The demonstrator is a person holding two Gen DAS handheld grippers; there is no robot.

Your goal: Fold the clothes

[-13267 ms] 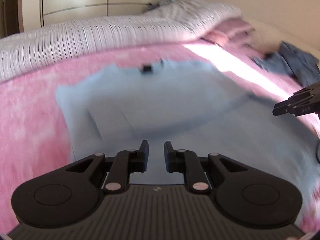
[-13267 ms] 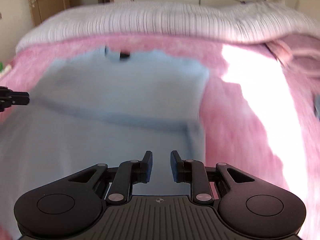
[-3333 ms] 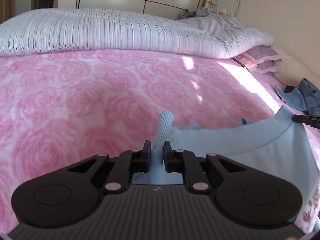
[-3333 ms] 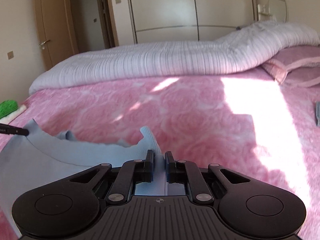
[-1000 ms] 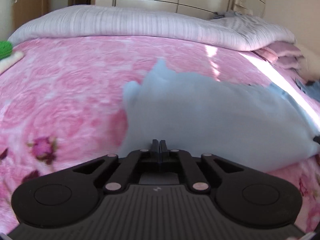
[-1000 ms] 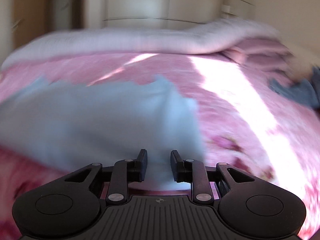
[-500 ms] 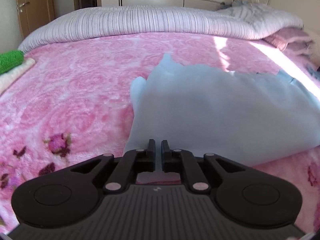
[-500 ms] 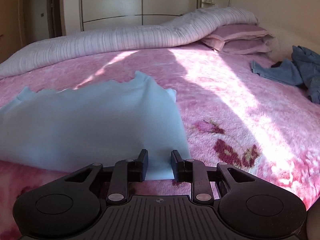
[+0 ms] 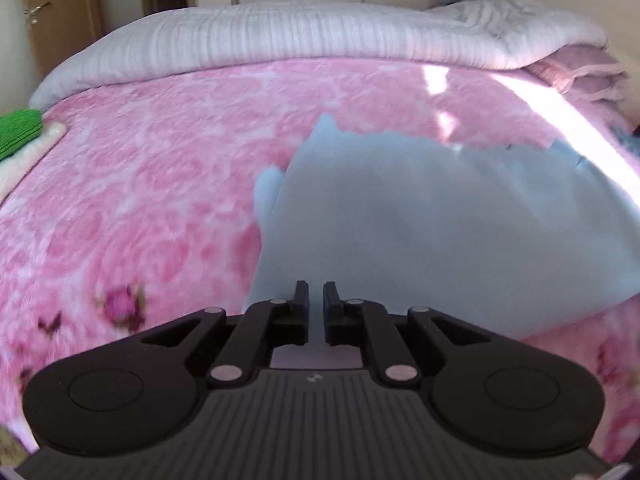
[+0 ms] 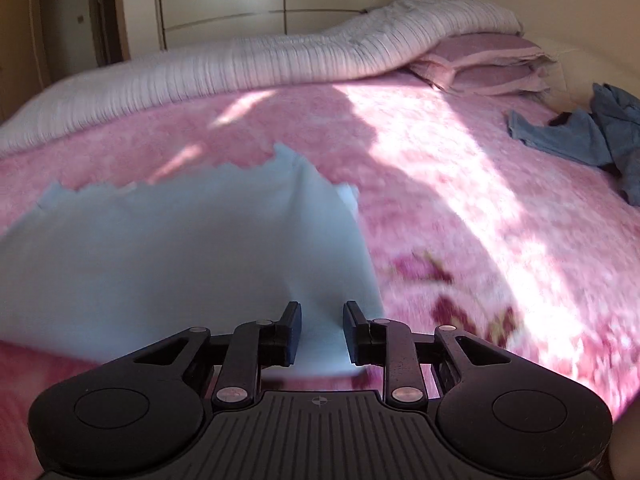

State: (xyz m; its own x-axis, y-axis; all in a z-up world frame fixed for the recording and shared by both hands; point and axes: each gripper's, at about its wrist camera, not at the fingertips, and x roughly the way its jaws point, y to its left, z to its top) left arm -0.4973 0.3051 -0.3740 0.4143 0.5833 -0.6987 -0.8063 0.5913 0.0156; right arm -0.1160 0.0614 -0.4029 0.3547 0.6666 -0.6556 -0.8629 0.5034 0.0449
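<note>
A light blue garment [image 9: 440,232] lies folded on the pink flowered blanket [image 9: 140,180], its jagged far edge pointing toward the headboard. My left gripper [image 9: 316,300] hovers over the garment's near left corner. Its jaws stand a narrow slit apart with nothing pinched between them. In the right wrist view the same garment [image 10: 180,248] fills the left half. My right gripper [image 10: 322,320] hangs above its near right corner, open, with the cloth showing through the gap below the fingers and not gripped.
A striped grey-white duvet [image 9: 300,36] is bunched along the far side of the bed, with mauve pillows [image 10: 488,64] at its right end. Crumpled blue clothes [image 10: 580,136] lie at the far right. Folded green cloth [image 9: 18,132] sits at the left edge on a cream one.
The left jaws, shut a second ago, now stand slightly apart. Both grippers have lifted a little off the garment's near edge, and the garment lies still on the blanket.
</note>
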